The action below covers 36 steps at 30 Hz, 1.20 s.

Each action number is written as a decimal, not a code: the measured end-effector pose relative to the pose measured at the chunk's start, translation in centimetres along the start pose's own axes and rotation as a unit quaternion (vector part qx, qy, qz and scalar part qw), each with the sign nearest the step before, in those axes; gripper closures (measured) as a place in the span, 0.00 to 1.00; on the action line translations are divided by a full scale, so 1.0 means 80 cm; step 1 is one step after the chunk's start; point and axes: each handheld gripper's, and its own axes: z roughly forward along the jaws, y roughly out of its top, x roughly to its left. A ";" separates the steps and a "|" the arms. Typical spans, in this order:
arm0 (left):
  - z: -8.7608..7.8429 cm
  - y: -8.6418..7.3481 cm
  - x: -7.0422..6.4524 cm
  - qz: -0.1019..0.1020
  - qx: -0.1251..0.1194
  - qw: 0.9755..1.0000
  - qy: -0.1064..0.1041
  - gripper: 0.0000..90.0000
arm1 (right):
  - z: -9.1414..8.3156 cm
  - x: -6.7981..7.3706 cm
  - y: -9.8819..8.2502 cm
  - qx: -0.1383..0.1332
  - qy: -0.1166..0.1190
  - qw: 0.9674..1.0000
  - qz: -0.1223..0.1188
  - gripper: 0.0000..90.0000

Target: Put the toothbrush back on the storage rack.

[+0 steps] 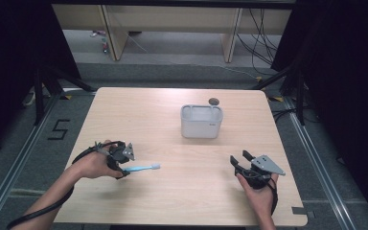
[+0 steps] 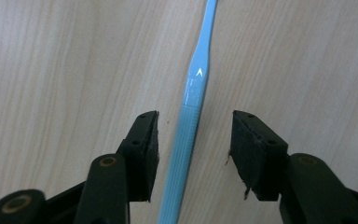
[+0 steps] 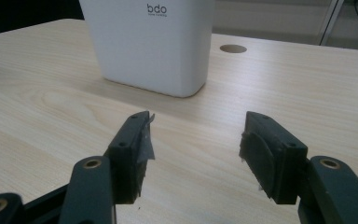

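The jaws of the left gripper [image 2: 193,140] were seen spread apart around the ribbed handle of a slim light-blue plastic toothbrush [image 2: 192,107], which lay flat on the pale wood-grain table [image 1: 172,191]; neither pad was pressed against it. The long axis of the toothbrush ran straight ahead between the jaws, its head end pointing away from them. In the high view the toothbrush was stretched from the left gripper toward the table's middle, on the near left side of the white, round-cornered plastic container [image 1: 201,122]. The left gripper was judged much the nearer and the likely one to close on the handle. The right gripper [image 3: 196,154], held near and to the right of the container, was aimed at it with its jaws released and nothing between them. Nothing could be made out inside the container.
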 end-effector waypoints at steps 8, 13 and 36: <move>0.012 0.011 0.010 0.032 0.053 0.998 -0.023 0.62 | -0.002 0.004 0.000 0.012 0.002 1.000 0.015 0.47; 0.019 0.017 0.012 0.047 0.068 0.996 -0.032 0.65 | -0.001 0.003 0.001 0.012 0.004 1.000 0.008 0.47; 0.036 0.028 0.023 0.083 0.116 0.988 -0.061 0.77 | 0.000 0.002 0.001 0.012 0.005 1.000 0.006 0.47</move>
